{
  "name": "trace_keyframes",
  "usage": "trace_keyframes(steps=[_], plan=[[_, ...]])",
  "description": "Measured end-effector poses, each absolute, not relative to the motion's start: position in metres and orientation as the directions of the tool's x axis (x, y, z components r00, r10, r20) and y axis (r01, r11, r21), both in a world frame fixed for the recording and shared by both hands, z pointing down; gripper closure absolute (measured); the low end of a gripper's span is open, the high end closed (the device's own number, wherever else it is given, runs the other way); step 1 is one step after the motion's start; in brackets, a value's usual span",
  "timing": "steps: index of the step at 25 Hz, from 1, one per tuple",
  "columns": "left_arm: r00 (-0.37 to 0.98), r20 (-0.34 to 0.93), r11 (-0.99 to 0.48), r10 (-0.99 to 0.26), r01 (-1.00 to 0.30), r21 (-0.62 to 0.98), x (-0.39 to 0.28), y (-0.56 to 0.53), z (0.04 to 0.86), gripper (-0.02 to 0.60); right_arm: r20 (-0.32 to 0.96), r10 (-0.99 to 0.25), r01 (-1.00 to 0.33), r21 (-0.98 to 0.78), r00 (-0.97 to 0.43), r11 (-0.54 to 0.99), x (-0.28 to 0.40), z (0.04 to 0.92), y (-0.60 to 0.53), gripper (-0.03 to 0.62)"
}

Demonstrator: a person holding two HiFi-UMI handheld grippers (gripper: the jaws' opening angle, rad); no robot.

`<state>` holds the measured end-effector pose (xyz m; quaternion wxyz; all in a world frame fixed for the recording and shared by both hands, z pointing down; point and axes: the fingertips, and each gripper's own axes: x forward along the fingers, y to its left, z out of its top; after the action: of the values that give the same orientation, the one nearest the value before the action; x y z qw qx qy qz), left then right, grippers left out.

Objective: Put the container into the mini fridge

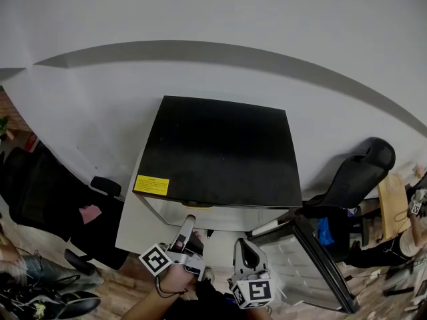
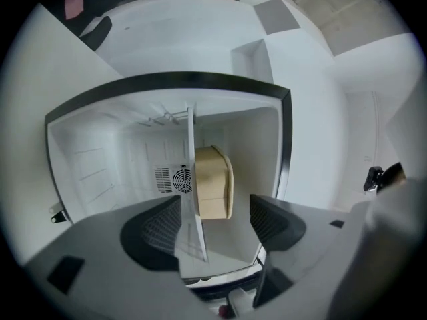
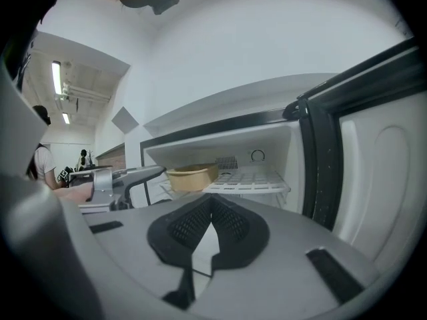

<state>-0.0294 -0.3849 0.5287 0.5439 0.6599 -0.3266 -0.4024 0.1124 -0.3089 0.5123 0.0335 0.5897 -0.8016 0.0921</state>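
Note:
The mini fridge (image 1: 220, 152) has a black top, and its door (image 1: 313, 265) hangs open to the right. Inside, a tan round container (image 2: 213, 182) rests on the white wire shelf (image 3: 250, 179); it also shows as the container (image 3: 192, 177) in the right gripper view. My left gripper (image 2: 217, 207) points into the fridge with its jaws wide open, pads clear of the container, which lies just beyond the tips. In the head view the left gripper (image 1: 189, 220) reaches under the fridge's front edge. My right gripper (image 3: 212, 202) hangs back, shut and empty, and appears as the right gripper (image 1: 245, 249) beside the door.
A black office chair (image 1: 40, 192) stands left of the fridge and another chair (image 1: 353, 172) to the right behind the door. A yellow sticker (image 1: 151, 185) marks the fridge top. A white wall runs behind. A person (image 3: 41, 165) stands far off.

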Motion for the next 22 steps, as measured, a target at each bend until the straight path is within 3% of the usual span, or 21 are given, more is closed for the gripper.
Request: trace_keyframes(steps=[5, 9, 13, 18, 22], plan=[[0.514, -0.162, -0.223, -0.842, -0.059, 0.973, -0.043, -0.331, 0.544, 0.283, 0.154, -0.943, -0.953, -0.119, -0.293, 0.277, 0.103, 0.509, -0.282, 0.580], [0.575, -0.137, -0.360, -0.806, -0.293, 0.886, -0.061, -0.273, 0.546, 0.451, 0.138, -0.950, -0.955, -0.135, -0.282, 0.264, 0.093, 0.507, -0.245, 0.580], [0.597, -0.076, -0.528, -0.799, -0.634, 0.566, -0.084, -0.216, 0.520, 0.573, 0.135, -0.953, -0.958, -0.139, -0.270, 0.251, 0.078, 0.509, -0.199, 0.580], [0.607, -0.077, -0.607, -0.791, -0.763, 0.224, -0.108, -0.158, 0.487, 0.574, 0.152, -0.955, -0.963, -0.123, -0.256, 0.238, 0.060, 0.508, -0.145, 0.580], [0.597, -0.071, -0.601, -0.799, -0.793, 0.104, -0.118, -0.121, 0.477, 0.574, 0.178, -0.955, -0.970, -0.107, -0.236, 0.219, 0.060, 0.506, -0.112, 0.580]])
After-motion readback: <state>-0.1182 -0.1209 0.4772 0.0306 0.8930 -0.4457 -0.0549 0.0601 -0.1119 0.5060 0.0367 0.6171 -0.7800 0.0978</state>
